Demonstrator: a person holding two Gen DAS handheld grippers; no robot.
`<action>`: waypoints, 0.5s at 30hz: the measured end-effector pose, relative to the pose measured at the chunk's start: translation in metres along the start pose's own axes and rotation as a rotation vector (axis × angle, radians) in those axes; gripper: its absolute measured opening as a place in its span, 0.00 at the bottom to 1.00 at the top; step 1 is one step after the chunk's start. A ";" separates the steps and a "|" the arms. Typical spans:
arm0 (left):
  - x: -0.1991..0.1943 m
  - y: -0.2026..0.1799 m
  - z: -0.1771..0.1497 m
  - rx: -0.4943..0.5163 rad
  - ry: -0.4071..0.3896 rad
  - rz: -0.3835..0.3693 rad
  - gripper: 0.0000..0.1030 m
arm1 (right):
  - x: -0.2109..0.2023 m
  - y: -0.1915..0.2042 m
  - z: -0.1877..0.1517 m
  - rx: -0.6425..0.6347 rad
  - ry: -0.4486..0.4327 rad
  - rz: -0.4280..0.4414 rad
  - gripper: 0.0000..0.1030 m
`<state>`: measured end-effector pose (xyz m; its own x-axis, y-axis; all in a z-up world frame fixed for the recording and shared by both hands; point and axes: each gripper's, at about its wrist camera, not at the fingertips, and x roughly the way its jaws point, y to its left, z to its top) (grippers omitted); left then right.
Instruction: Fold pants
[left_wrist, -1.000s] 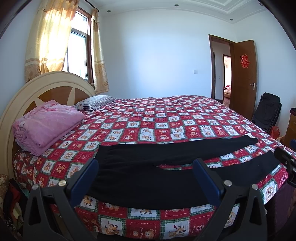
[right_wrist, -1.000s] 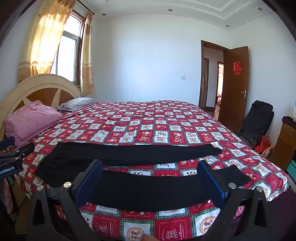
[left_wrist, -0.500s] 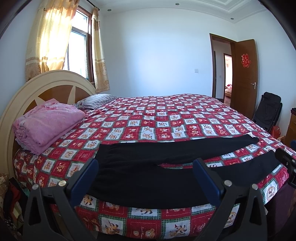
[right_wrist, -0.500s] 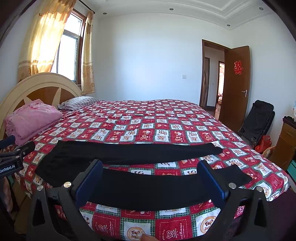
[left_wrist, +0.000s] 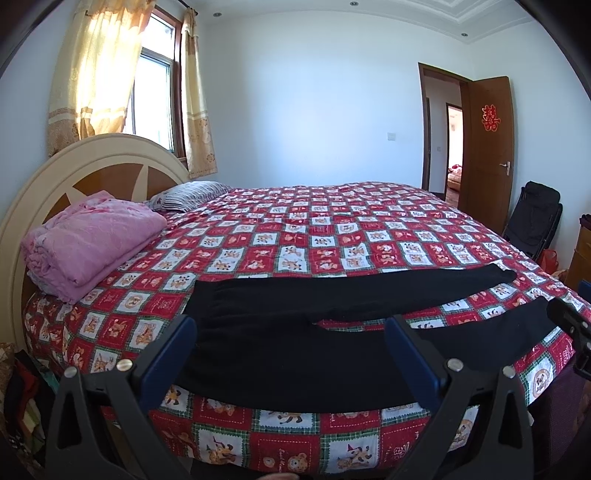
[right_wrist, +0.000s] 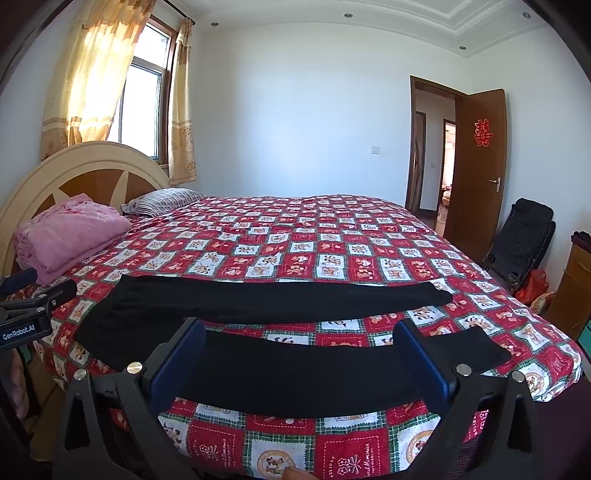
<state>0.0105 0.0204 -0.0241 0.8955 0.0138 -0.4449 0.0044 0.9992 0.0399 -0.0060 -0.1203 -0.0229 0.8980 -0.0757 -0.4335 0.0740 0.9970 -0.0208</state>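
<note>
pants (left_wrist: 280, 354) flat on bed (left_wrist: 332, 236) near its front edge, legs spread, long axis running left-right | waist end ahead of left claw (left_wrist: 291, 354), cuffs nearer right claw (right_wrist: 299, 354) | both claws wide, empty, short of the cloth

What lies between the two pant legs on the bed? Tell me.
Only a bare wedge of the checkered bedspread shows between the two legs of the black pants, clearest in the right wrist view; nothing else sits there.
</note>
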 end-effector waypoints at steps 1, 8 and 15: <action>0.003 -0.001 -0.001 0.004 0.009 -0.002 1.00 | 0.002 0.000 0.000 -0.002 0.004 0.006 0.99; 0.053 0.009 -0.013 0.046 0.123 0.016 1.00 | 0.020 0.004 -0.011 -0.020 0.042 0.091 0.99; 0.142 0.076 -0.011 0.040 0.207 0.129 1.00 | 0.063 0.006 -0.039 -0.044 0.131 0.102 0.99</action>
<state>0.1332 0.0983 -0.0941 0.7797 0.1528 -0.6072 -0.0829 0.9864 0.1417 0.0339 -0.1183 -0.0849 0.8355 0.0253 -0.5489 -0.0361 0.9993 -0.0088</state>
